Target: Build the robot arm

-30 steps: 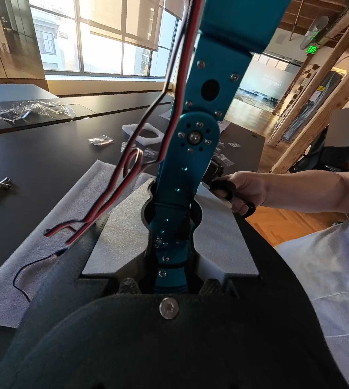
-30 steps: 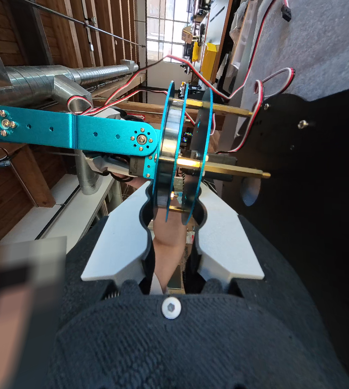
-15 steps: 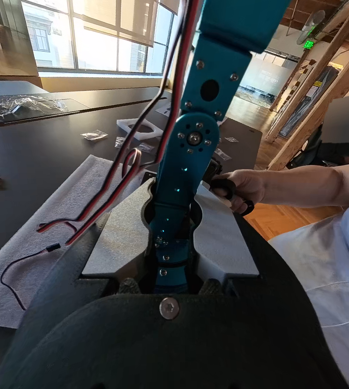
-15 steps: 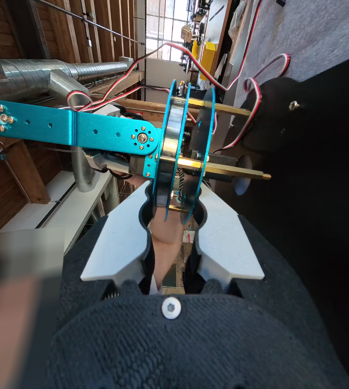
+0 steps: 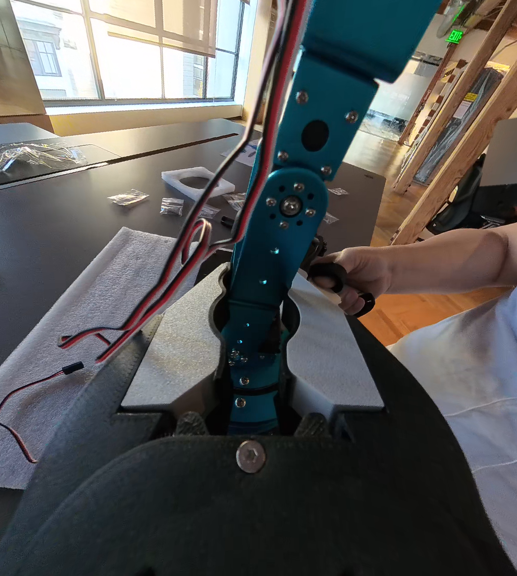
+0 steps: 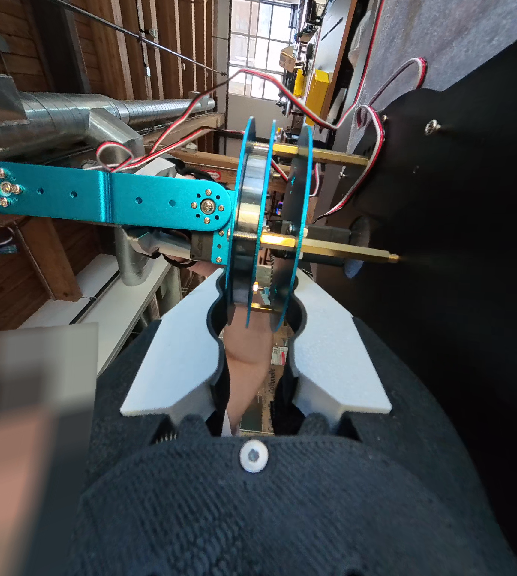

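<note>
A blue metal robot-arm kit is held by both grippers. My left gripper (image 5: 257,280) is shut on the blue arm link (image 5: 279,237), which rises steeply up out of the view. Red, white and black servo wires (image 5: 188,255) hang beside it. My right gripper (image 6: 257,290) is shut on the round blue base discs (image 6: 266,202), seen edge-on with the view rolled sideways. Brass standoffs (image 6: 328,249) stick out from the discs toward a glossy black plate (image 6: 453,156). The arm link (image 6: 110,199) runs left, with the left gripper (image 6: 157,243) behind it.
A white foam sheet (image 5: 95,296) lies on the black table (image 5: 32,233) under the arm, with a loose black connector on a red-black wire (image 5: 73,367). A white foam frame (image 5: 198,184) and small plastic bags (image 5: 127,197) lie farther back. A person's hand (image 5: 360,277) holds the other gripper. There is about 8 cm between the tips of the two grippers.
Both grippers kept their hold and shifted together. The black plate fills more of the right view. The loose connector wire has come into view on the foam sheet.
</note>
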`<state>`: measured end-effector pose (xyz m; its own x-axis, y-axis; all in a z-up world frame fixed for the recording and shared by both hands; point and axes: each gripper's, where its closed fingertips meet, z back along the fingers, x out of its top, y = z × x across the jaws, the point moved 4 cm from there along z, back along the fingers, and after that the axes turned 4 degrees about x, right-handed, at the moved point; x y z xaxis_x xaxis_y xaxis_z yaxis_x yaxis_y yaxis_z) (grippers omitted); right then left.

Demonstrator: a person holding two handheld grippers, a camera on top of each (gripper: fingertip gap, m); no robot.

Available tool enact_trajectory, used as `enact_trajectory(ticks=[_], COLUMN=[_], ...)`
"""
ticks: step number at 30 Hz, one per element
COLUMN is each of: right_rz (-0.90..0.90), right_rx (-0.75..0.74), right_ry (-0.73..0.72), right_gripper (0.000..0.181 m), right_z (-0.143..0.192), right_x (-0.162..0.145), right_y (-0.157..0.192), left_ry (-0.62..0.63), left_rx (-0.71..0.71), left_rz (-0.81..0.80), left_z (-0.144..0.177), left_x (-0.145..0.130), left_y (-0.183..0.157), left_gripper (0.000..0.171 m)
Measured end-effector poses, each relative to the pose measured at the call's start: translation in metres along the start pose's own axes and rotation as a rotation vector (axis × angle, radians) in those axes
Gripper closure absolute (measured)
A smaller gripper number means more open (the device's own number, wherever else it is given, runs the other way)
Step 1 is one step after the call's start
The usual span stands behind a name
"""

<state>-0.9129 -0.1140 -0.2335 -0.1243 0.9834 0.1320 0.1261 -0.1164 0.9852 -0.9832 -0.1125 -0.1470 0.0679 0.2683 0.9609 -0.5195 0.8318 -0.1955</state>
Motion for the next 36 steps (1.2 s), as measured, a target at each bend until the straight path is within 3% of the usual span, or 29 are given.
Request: enact_trajectory(ticks=[18,22,30,36], right_rz=[0.049,0.050,0.198,0.312], right_rx=[0.024,0.029,-0.119,-0.097], right_ry=[0.008,0.041,0.107,0.049], right_gripper=[0.146,0.128,0.131,0.139], right_z=[0.002,0.005,0.032,0.074], right_x=[0.000,0.000,-0.006,0.001], right_y=[-0.003,0.003,0.010,0.027], left_ry=[-0.016,-0.035,-0.066,-0.104], left_rx=[-0.001,0.005,-0.014,0.106], left_rz=[0.009,0.016,0.090,0.117], left_z=[-0.003,-0.003,0.001,0.021], left_x=[-0.003,-0.003,-0.001,-0.005], left_y=[0.003,0.003,0.003,0.005], left_gripper=[0.144,0.143,0.141,0.133])
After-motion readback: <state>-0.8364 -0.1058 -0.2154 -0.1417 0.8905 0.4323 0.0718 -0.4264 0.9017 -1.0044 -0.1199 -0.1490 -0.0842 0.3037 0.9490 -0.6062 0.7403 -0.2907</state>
